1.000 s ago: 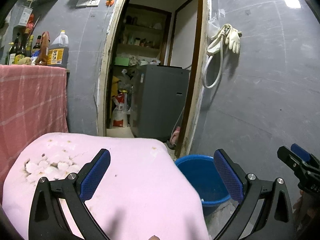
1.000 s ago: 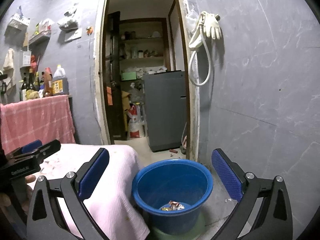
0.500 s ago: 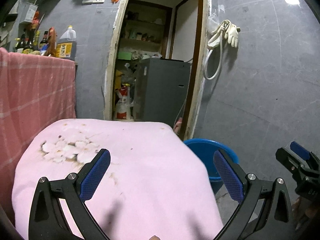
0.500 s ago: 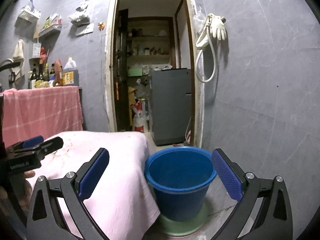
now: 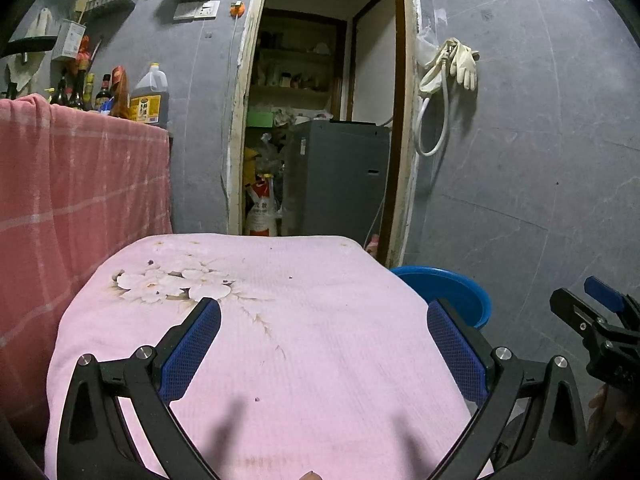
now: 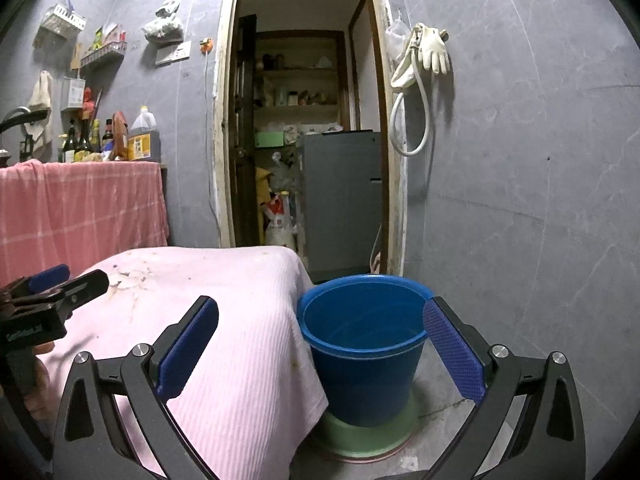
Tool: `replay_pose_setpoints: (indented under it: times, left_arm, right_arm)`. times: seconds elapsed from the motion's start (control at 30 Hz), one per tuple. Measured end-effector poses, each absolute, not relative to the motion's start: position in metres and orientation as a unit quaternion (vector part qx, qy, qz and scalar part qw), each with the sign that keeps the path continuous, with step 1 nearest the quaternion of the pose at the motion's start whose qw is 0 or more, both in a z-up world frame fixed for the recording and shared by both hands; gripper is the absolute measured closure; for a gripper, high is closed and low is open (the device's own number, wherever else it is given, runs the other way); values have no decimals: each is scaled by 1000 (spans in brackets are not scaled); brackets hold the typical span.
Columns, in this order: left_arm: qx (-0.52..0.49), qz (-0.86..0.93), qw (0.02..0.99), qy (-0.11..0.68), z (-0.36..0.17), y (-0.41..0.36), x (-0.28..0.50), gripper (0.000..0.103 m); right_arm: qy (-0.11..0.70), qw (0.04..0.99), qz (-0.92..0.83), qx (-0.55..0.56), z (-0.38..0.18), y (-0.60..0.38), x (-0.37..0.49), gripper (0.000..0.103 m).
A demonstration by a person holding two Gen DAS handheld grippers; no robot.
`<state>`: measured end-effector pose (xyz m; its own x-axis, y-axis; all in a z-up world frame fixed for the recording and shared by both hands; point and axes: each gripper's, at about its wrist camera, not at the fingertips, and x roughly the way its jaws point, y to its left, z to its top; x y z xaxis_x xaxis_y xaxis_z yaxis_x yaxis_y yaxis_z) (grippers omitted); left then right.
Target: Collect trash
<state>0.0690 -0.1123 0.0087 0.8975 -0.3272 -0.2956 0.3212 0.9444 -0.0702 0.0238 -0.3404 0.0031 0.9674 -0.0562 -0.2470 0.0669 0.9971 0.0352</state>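
A blue bucket (image 6: 362, 344) stands on a green base on the floor, right of a table draped in a pink flowered cloth (image 5: 280, 332); only its rim (image 5: 444, 284) shows in the left wrist view. My left gripper (image 5: 324, 348) hovers open over the cloth with nothing between its fingers. My right gripper (image 6: 320, 348) is open and empty, level with the bucket's rim and in front of it. Each gripper appears at the edge of the other's view: the right gripper (image 5: 596, 320), the left gripper (image 6: 60, 288). The bucket's contents are hidden from this angle.
A taller counter with a red checked cloth (image 6: 80, 208) holds bottles and an oil jug (image 6: 144, 136) at the left. An open doorway (image 6: 304, 140) behind the table shows a grey appliance and shelves. Gloves and a hose (image 6: 420, 64) hang on the grey wall at right.
Both cameras have dropped lower and pulled back: more of the pink cloth shows in the left view, and the bucket's inside with its scraps is no longer seen. Both grippers stayed open.
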Motion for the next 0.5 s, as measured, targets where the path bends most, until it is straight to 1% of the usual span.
replay_pose_setpoints:
  times: [0.5]
  left_arm:
    - [-13, -161, 975, 152, 9, -106, 71, 2]
  right_arm:
    - [124, 991, -32, 24, 3, -341, 24, 0]
